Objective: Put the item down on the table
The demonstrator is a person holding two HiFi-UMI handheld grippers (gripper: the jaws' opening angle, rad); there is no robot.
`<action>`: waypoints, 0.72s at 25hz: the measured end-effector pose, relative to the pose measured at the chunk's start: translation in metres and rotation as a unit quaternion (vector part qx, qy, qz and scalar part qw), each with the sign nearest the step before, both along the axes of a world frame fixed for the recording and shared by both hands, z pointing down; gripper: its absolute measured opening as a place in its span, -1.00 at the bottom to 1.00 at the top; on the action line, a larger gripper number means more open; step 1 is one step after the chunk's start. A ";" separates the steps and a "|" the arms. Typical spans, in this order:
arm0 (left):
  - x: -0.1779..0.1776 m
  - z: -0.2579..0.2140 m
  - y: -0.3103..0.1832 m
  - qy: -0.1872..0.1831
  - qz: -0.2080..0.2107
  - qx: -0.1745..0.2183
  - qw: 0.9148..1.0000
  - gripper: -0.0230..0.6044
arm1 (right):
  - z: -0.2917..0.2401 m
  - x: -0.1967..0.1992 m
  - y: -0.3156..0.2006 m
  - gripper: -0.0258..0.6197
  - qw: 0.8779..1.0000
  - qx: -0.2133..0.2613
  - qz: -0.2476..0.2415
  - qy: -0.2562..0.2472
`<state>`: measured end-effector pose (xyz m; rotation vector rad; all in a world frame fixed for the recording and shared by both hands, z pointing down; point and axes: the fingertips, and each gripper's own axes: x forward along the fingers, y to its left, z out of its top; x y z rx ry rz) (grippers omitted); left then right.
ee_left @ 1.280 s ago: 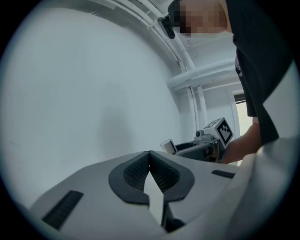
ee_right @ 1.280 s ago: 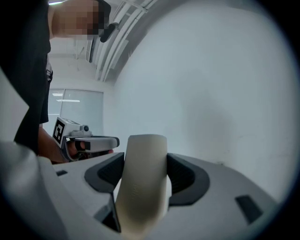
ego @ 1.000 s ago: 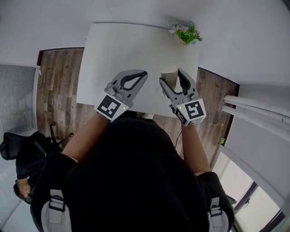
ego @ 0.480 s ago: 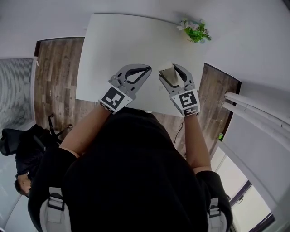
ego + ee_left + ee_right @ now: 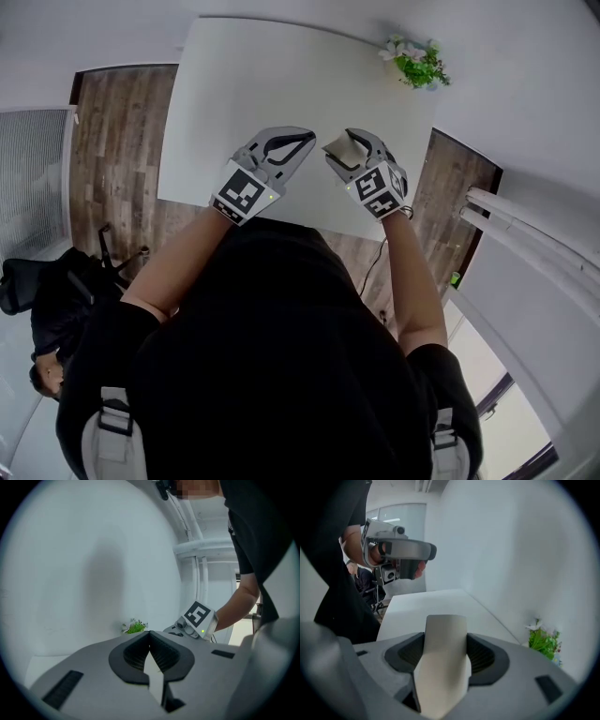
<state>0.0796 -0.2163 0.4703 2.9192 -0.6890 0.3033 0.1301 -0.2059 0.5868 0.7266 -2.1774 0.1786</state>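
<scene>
Beige item [image 5: 442, 677] sits clamped in right claw [image 5: 445, 637].

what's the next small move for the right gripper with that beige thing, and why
Probably lower the right gripper toward the white table: its jaws are clamped on the beige item, which seems to hang above the tabletop. Releasing now could drop it.

A smooth, pale beige cup-like item [image 5: 440, 677] is sitting clamped between the right gripper's [image 5: 446, 639] jaws over the white table [image 5: 244, 94].
</scene>
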 end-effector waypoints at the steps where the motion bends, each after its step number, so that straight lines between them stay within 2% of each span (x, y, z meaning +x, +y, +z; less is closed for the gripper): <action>1: -0.001 0.003 -0.001 -0.001 -0.001 -0.002 1.000 -0.95 | 0.007 -0.001 0.000 -0.03 1.000 -0.006 -0.009 0.011; 9: -0.012 0.023 -0.007 -0.001 -0.006 -0.018 1.000 -0.95 | 0.059 -0.007 0.005 -0.06 0.990 -0.053 -0.082 0.098; 15: -0.015 0.041 -0.016 -0.003 -0.008 -0.028 1.000 -0.95 | 0.084 -0.020 -0.010 -0.08 0.988 -0.073 -0.092 0.095; 18: -0.014 0.042 -0.018 -0.002 -0.011 -0.031 0.999 -0.95 | 0.093 -0.027 -0.011 -0.08 0.985 -0.077 -0.108 0.109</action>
